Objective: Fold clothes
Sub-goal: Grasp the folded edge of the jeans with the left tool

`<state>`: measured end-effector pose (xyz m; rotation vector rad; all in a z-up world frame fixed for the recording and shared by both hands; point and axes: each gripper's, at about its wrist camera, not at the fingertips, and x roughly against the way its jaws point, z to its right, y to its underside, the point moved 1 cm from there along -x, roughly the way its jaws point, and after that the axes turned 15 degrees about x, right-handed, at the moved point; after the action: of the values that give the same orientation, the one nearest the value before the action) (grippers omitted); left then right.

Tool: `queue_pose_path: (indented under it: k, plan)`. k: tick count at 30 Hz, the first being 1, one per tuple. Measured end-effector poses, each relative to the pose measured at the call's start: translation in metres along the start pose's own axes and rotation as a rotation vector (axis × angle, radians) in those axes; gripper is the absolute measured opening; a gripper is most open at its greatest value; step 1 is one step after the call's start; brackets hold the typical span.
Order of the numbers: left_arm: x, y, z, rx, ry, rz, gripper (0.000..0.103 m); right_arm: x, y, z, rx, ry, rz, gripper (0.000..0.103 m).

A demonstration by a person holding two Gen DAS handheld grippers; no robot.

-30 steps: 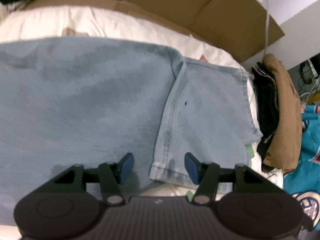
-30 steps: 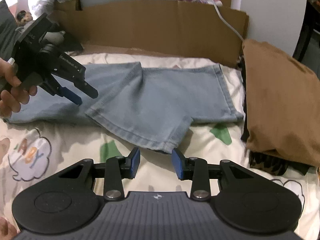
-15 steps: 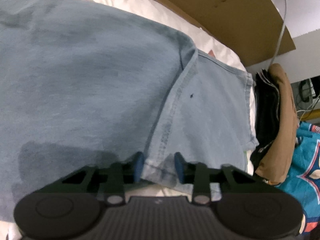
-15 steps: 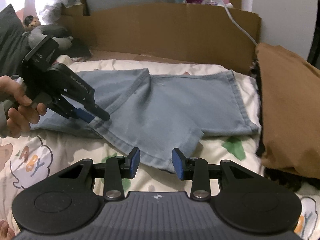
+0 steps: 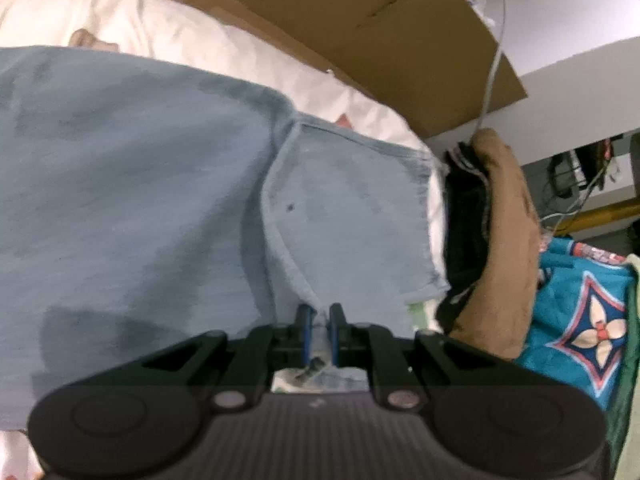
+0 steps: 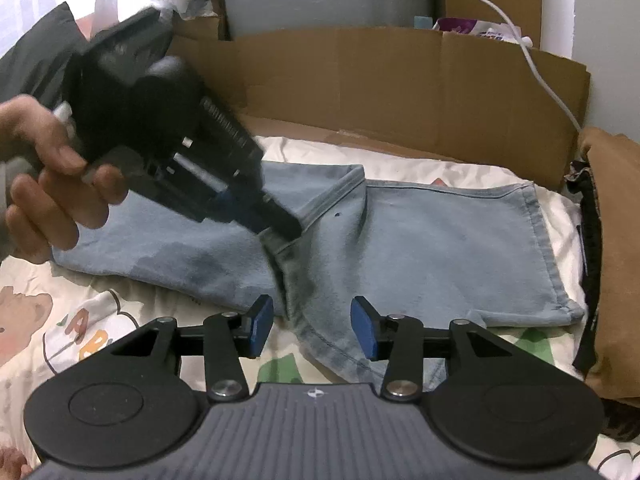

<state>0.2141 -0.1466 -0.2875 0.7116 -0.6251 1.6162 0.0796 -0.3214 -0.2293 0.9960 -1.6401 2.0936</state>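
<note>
Light blue jeans lie on a bed sheet with a cartoon print, one leg folded over the other. They fill the left wrist view. My left gripper is shut on the hem edge of the upper leg and lifts it; it also shows in the right wrist view, held by a hand. My right gripper is open, its blue pads on either side of the raised hem fold just in front of it.
A stack of folded clothes with a brown garment on top lies at the right, also in the left wrist view. A cardboard wall stands behind the bed. A white cable hangs over it. A teal printed cloth lies far right.
My left gripper closed on the hem of the jeans leg and lifted it. My right gripper opened wider and moved forward over the hem.
</note>
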Motion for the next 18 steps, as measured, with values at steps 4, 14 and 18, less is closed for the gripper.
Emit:
queue_pose_path:
  k: [4, 14, 18]
  plan:
    - [0.001, 0.0, 0.008, 0.009, 0.033, -0.005, 0.009, -0.008, -0.002, -0.002, 0.006, 0.022, -0.003, 0.054]
    - [0.005, -0.002, 0.023, 0.042, 0.113, -0.013, 0.009, -0.013, -0.032, -0.01, 0.001, 0.077, 0.017, 0.054]
    - [0.006, -0.003, 0.023, 0.054, 0.132, -0.009, 0.009, -0.014, -0.044, -0.014, 0.006, 0.1, 0.029, 0.054]
